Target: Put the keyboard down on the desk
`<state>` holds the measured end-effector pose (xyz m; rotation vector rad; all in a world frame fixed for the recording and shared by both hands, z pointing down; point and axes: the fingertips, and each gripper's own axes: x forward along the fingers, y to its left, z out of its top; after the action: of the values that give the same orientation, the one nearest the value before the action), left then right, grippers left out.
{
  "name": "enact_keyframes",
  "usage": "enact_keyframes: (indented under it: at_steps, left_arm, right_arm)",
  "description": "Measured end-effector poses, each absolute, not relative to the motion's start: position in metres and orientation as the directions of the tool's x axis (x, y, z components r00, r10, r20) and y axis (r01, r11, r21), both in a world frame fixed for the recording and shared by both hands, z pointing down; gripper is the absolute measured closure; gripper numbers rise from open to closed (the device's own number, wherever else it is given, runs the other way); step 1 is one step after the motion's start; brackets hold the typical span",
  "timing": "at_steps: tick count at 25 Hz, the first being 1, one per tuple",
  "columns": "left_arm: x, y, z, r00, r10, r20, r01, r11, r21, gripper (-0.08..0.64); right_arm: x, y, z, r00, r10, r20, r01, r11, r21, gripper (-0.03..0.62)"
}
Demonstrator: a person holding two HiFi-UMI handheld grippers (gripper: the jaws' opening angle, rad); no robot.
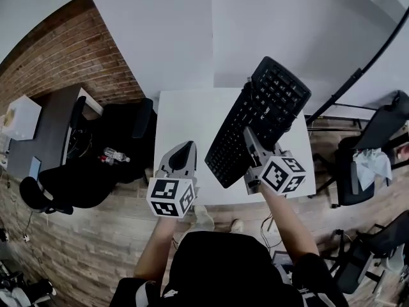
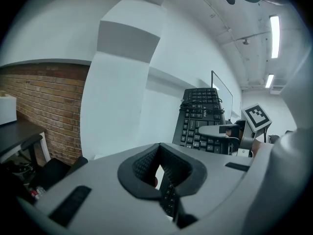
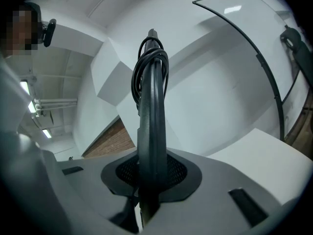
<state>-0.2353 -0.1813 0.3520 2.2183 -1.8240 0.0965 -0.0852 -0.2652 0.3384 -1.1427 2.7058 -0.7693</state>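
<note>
A black keyboard [image 1: 259,120] hangs tilted in the air over the right half of the small white desk [image 1: 182,117], its coiled cable bundled near the top. My right gripper [image 1: 250,141] is shut on the keyboard's long edge; in the right gripper view the keyboard [image 3: 150,111] stands edge-on between the jaws with the cable [image 3: 149,58] looped on top. My left gripper [image 1: 182,153] hovers over the desk's front left part, shut and empty. From the left gripper view the keyboard [image 2: 200,119] and the right gripper [image 2: 230,131] show at the right.
Black office chairs [image 1: 96,158] stand left of the desk, another chair with a cloth [image 1: 370,165] at the right. A dark desk [image 1: 45,133] and brick wall [image 1: 70,50] lie further left. The floor is wood planks.
</note>
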Motion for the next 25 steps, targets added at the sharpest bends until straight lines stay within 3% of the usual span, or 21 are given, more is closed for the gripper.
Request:
enact_keyframes:
  at_steps: [11, 25]
  left_arm:
    - [-0.204, -0.201, 0.389, 0.334, -0.897, 0.29, -0.939, -0.289, 0.188, 0.551]
    - [-0.196, -0.202, 0.464, 0.392, -0.838, 0.379, -0.915, -0.311, 0.257, 0.551]
  right_arm:
    - [-0.05, -0.275, 0.381, -0.602, -0.782, 0.16, -0.691, 0.411, -0.594, 0.497]
    - [-0.045, -0.28, 0.466, -0.535, -0.797, 0.279, -0.668, 0.197, -0.718, 0.495]
